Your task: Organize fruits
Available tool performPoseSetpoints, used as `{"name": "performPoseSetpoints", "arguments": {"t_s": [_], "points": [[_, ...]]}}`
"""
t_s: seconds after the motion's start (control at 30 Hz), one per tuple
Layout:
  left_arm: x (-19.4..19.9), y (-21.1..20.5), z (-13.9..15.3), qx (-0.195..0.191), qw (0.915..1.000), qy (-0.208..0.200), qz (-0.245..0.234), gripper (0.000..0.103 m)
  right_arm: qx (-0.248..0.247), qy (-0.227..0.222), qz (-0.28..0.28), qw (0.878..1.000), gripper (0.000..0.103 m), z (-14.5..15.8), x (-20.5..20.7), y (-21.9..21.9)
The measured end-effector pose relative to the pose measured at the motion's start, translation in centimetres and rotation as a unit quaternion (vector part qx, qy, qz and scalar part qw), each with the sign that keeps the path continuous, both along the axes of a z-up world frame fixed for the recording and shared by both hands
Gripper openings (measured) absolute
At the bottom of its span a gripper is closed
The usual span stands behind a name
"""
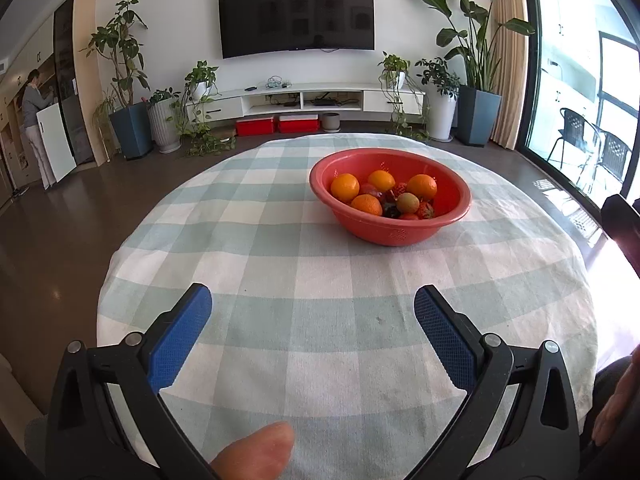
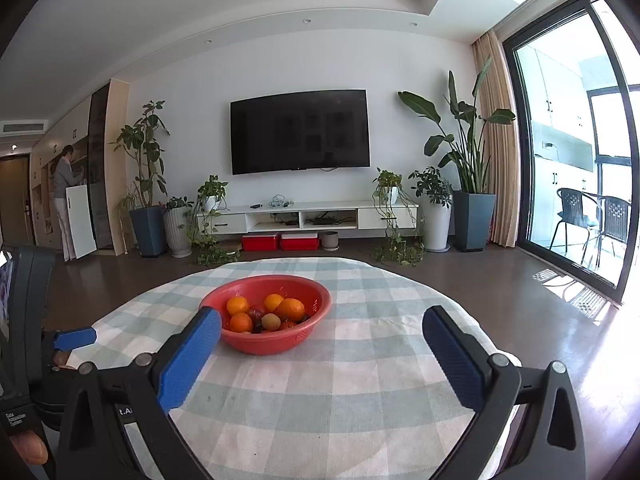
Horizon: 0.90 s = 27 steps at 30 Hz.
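A red bowl (image 1: pixel 390 232) sits on the checked tablecloth (image 1: pixel 280 264), right of centre in the left wrist view. It holds several oranges (image 1: pixel 345 187), a green-brown round fruit (image 1: pixel 408 202), strawberries (image 1: pixel 425 211) and dark fruits. My left gripper (image 1: pixel 313 304) is open and empty, well short of the bowl. In the right wrist view the bowl (image 2: pixel 264 340) with oranges (image 2: pixel 291 309) lies ahead, left of centre. My right gripper (image 2: pixel 322 322) is open and empty, its left finger (image 2: pixel 188 360) overlapping the bowl's near left rim in view.
The round table's edge (image 1: pixel 116 248) drops to a dark floor. The left gripper's body (image 2: pixel 28 320) shows at the left edge of the right wrist view. A TV (image 1: pixel 296 18), cabinet, potted plants (image 1: pixel 128 80) and a person (image 1: pixel 34 120) stand far behind.
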<state>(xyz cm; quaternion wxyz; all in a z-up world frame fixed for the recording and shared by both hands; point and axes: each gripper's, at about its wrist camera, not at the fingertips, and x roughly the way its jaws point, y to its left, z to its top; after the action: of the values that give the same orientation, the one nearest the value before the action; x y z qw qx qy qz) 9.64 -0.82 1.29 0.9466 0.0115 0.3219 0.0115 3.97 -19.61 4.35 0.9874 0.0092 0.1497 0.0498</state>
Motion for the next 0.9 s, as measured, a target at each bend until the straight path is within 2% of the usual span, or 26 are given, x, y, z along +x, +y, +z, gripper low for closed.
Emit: {"name": "performPoseSetpoints", "arguments": {"t_s": [0.23,0.47,0.9], "points": [[1.9,1.1,-2.4,-0.012,0.9993,0.034,0.009,0.103,-0.038,0.045,0.009,0.998,0.103,-1.9,1.0,1.8],[2.2,1.9,-3.2,-0.022,0.9988,0.042,0.009,0.103,-0.046,0.093,0.010,0.995,0.103,-3.4,2.3,2.1],[2.2,1.9,-3.3,-0.023,0.9988,0.042,0.007,0.103,-0.033,0.116,0.010,0.993,0.103,-3.9,2.6,1.7]]}}
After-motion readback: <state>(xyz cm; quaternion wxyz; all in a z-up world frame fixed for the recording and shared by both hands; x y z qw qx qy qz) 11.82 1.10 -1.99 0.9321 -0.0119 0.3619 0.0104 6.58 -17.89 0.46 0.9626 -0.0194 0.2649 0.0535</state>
